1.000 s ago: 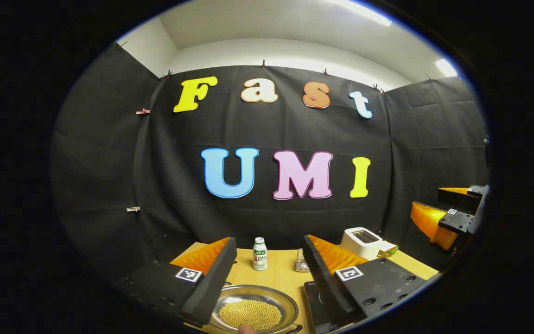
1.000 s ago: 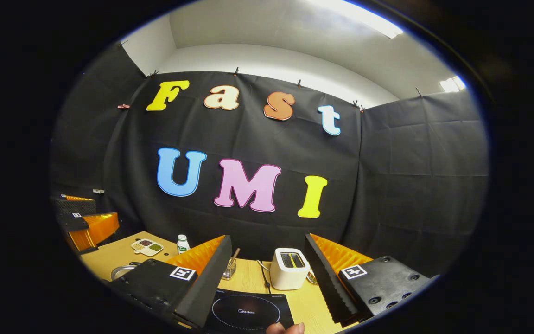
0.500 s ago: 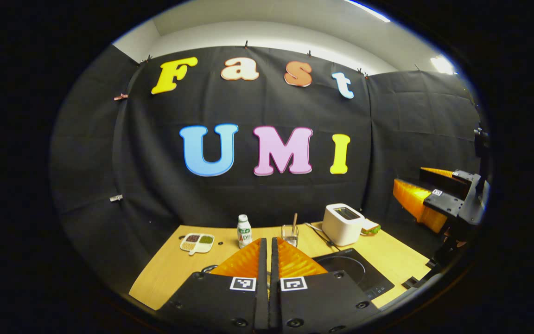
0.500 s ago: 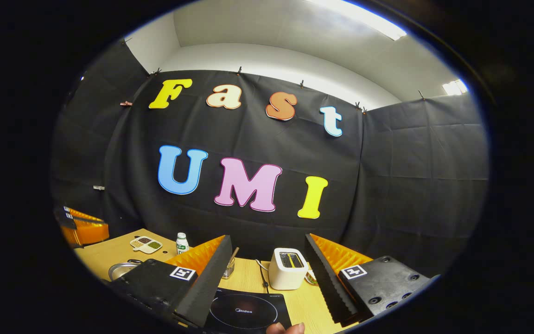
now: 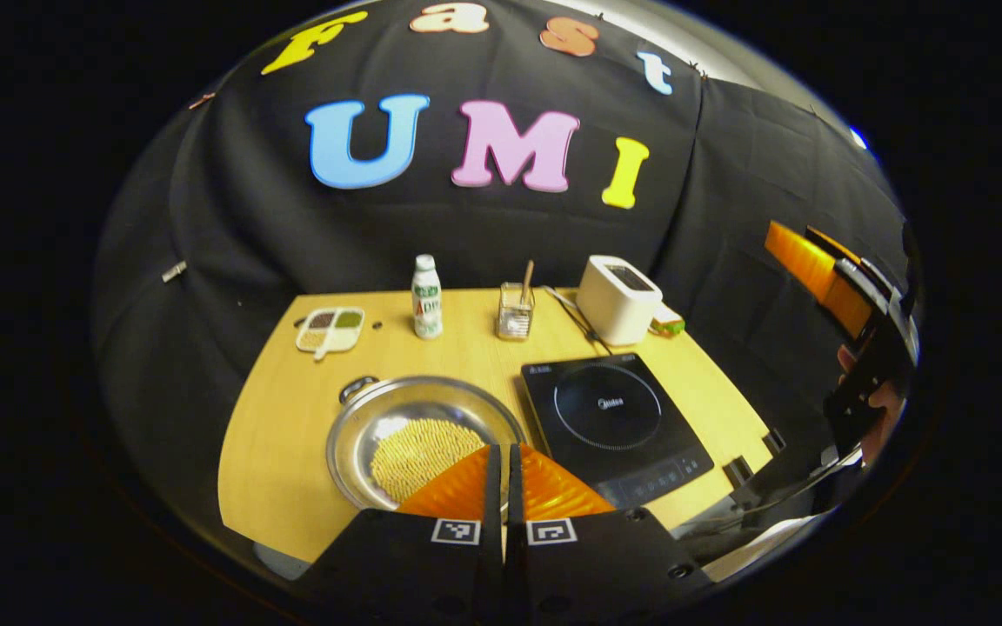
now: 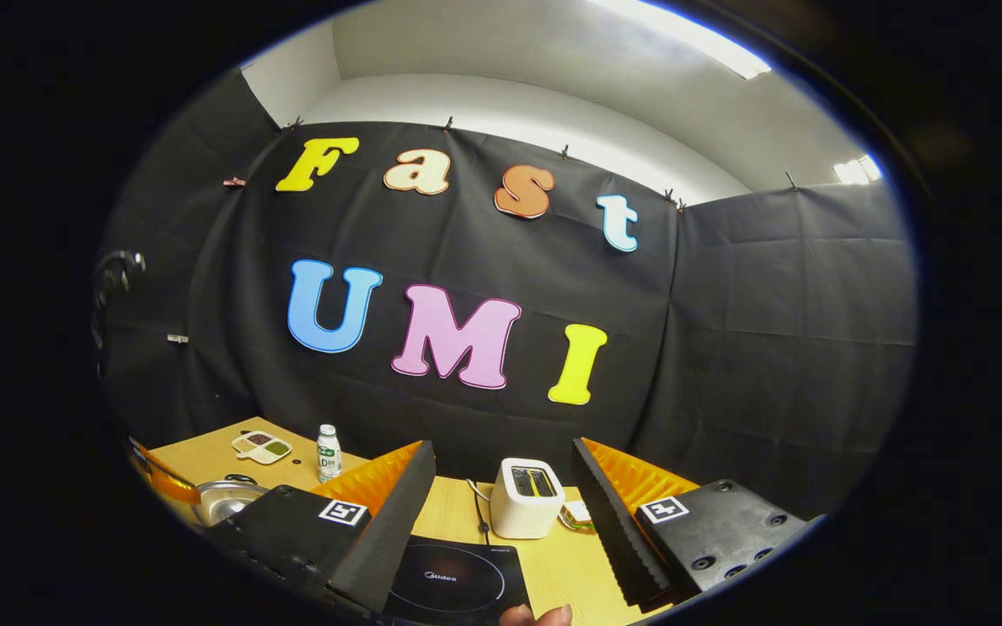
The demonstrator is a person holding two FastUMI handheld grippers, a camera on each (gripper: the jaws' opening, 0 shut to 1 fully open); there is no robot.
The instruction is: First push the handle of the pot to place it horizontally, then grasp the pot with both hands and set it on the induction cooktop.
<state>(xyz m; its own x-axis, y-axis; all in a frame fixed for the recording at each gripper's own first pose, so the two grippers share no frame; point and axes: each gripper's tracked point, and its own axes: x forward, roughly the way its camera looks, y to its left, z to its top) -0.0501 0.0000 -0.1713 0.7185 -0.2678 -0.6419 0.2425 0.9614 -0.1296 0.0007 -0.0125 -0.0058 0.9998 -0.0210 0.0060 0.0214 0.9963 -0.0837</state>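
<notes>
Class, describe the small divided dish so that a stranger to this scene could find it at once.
Start at the light wooden table and go to its far left corner, left of the white bottle. There lies the small white divided dish. Unlike its neighbours, it holds separate green, brown and pale portions.

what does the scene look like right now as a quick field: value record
pot: steel pot holding yellow grains, on the table, left of the cooktop
pot handle: loop at the far-left rim
cooktop: black induction cooktop, bare
left gripper: fingers together, above the pot's near rim
right gripper: fingers apart, above the cooktop
back row: divided dish, bottle, glass, toaster
</notes>
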